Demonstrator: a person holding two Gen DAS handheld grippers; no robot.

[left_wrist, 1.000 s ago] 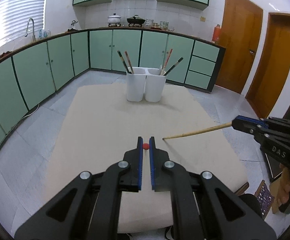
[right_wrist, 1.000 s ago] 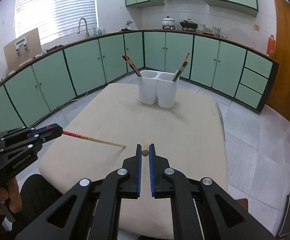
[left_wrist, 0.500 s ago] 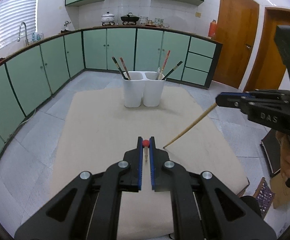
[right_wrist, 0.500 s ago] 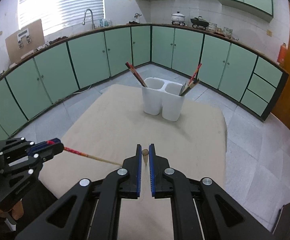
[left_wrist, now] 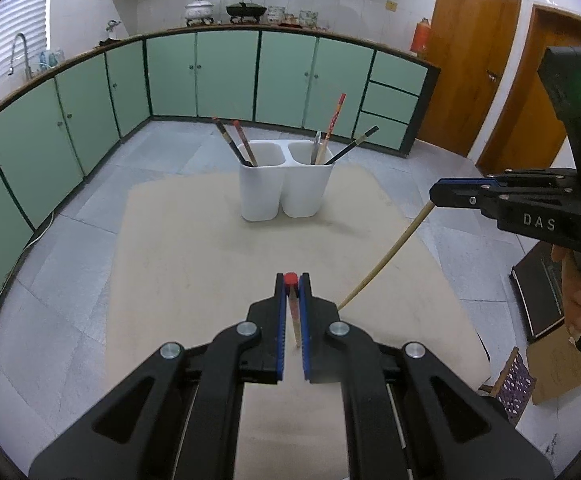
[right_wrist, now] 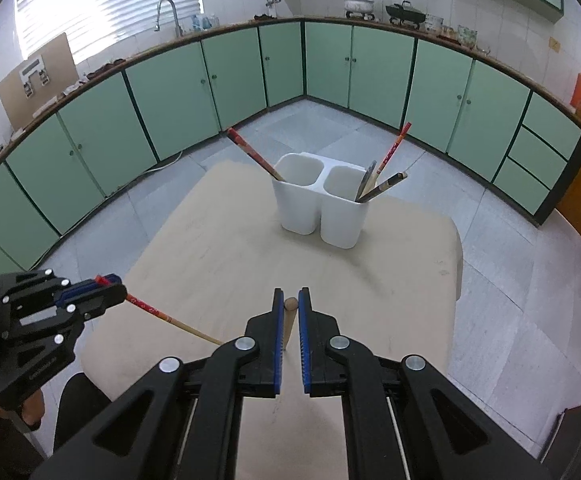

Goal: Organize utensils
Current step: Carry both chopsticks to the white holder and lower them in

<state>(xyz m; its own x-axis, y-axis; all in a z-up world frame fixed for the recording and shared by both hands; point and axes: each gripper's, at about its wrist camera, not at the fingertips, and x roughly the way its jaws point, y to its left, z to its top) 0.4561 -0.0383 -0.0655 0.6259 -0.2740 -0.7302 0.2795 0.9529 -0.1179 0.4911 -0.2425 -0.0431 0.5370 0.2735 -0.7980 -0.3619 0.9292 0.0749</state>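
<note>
In the left wrist view, the left gripper sits at the lower centre of the frame, its jaws closed on a red-tipped chopstick that hangs point-down between the blue pads. At the right edge, the right gripper clamps the top of a plain wooden chopstick, which slants down toward the tan table. The white two-compartment holder stands above centre on the table, with two chopsticks leaning in its left cup and several utensils in the right. The only readable writing is "DAS", printed in pale letters on the side of the right gripper's body; no other label can be made out.

In the right wrist view, the right gripper is at the lower centre, pinching the plain wooden chopstick. The left gripper appears at the lower left, with the red-tipped chopstick angling out of it toward mid-frame. The holder lies above centre.

Judging from this, both sticks are held only near their tops, so either could pivot or slip in the pads. A slanted tip might strike the holder's rim or the utensils already leaning inside, missing the cup or tipping the light holder.
</note>
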